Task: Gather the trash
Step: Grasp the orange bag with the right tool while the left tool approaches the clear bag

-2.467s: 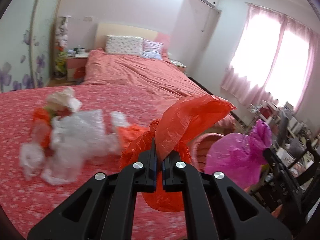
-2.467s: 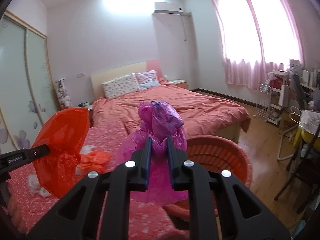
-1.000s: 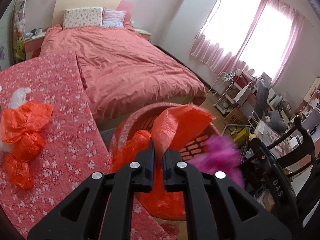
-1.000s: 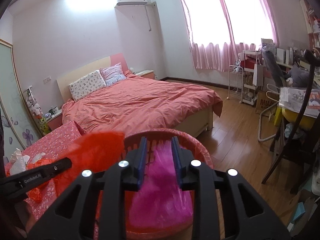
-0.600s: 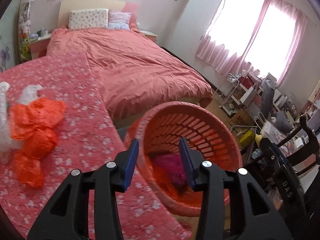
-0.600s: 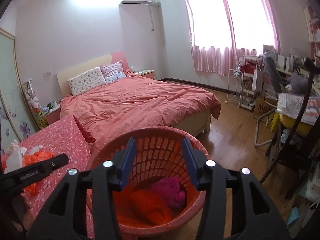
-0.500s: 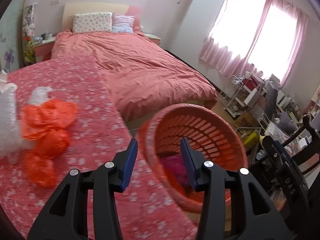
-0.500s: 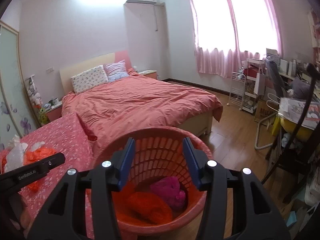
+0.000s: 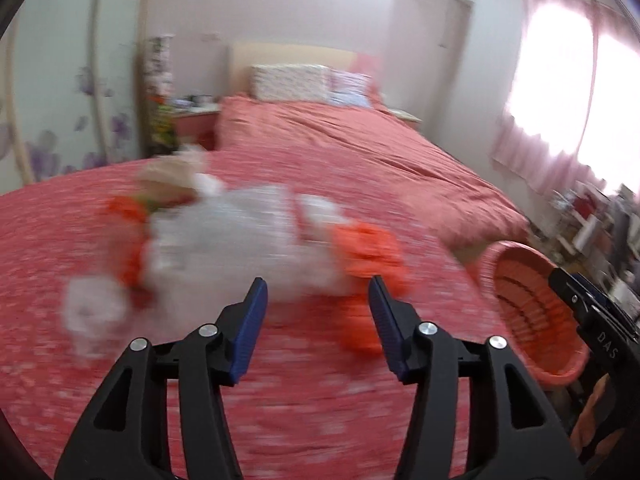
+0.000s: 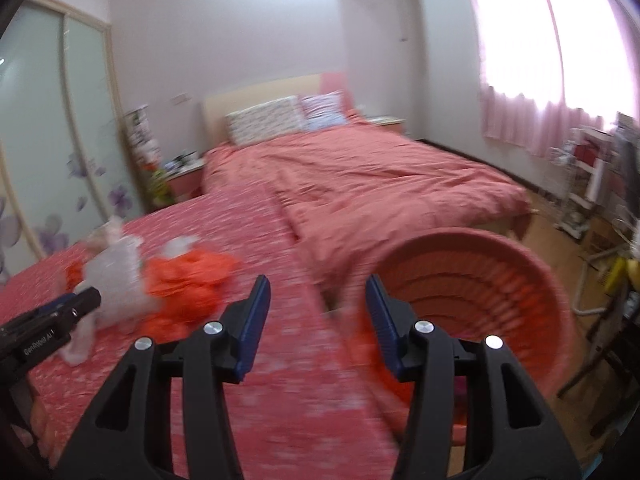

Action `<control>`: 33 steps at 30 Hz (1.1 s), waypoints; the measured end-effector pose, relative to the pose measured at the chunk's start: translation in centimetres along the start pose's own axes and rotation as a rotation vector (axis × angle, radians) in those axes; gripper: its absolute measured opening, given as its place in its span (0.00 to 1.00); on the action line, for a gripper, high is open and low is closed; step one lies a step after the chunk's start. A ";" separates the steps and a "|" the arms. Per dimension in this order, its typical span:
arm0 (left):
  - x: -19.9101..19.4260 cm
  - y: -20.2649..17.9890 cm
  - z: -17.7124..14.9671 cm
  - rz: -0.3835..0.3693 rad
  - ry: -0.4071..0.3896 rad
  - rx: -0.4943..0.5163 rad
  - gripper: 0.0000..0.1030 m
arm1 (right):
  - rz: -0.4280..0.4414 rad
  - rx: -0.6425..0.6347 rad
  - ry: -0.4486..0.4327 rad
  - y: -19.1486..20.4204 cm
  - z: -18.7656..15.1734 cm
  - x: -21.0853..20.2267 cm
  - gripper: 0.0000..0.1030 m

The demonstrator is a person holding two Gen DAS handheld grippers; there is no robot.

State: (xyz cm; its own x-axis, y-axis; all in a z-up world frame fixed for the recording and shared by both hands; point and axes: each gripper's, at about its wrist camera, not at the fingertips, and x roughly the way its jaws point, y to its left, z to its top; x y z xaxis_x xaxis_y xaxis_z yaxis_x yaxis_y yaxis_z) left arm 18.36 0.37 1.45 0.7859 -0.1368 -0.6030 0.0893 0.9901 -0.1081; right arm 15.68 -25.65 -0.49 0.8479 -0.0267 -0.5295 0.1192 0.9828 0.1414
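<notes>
Both wrist views look down along their fingers (image 9: 256, 312) over the floral tabletop (image 9: 280, 412); both share trash pile (image 10: 188, 280), basket (image 10: 472, 276), bed (image 10: 380, 176).

We see a red bedspread (image 9: 280, 420) speckled with small white flowers, and on it orange-red bags (image 9: 368, 256) beside clear, whitish wrapping (image 9: 240, 240), all blurred. The basket (image 10: 520, 276) is salmon-red with a slatted wall, the duvet (image 10: 380, 176) behind it plain coral, and the pillows (image 10: 264, 124) white with a fine floral print. Both grippers, the left gripper (image 9: 316, 312) and the right gripper (image 10: 316, 308), are black with blue pads, while the curtains (image 10: 532, 120) glow pink and purple flowers mark the pale wardrobe door (image 10: 40, 140).
</notes>
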 end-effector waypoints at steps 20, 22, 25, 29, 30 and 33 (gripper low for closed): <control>-1.1 16.5 -2.8 0.163 0.033 -0.226 0.57 | 0.105 0.018 0.296 10.8 -2.6 10.5 0.19; -0.9 16.8 -2.8 0.151 0.039 -0.227 0.57 | 0.106 0.025 0.286 10.5 -2.8 10.2 0.10; -0.5 16.7 -2.8 0.137 0.047 -0.223 0.57 | 0.092 0.019 0.264 9.9 -2.6 9.2 0.02; 0.0 16.3 -3.0 0.119 0.061 -0.223 0.60 | 0.064 0.022 0.218 8.4 -2.1 7.7 0.02; 0.2 16.2 -2.9 0.116 0.066 -0.223 0.60 | 0.061 0.028 0.212 8.1 -2.0 7.4 0.02; 0.7 16.0 -2.9 0.116 0.079 -0.224 0.60 | 0.064 0.055 0.190 7.0 -1.9 6.6 0.02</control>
State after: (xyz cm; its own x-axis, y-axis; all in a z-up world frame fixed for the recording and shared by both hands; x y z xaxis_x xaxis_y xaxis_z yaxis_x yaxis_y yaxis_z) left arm 18.55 16.05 -2.94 0.7318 -0.0338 -0.6807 -0.1426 0.9691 -0.2015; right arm 21.15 -18.59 -4.55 0.7422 0.0755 -0.6659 0.1010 0.9697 0.2224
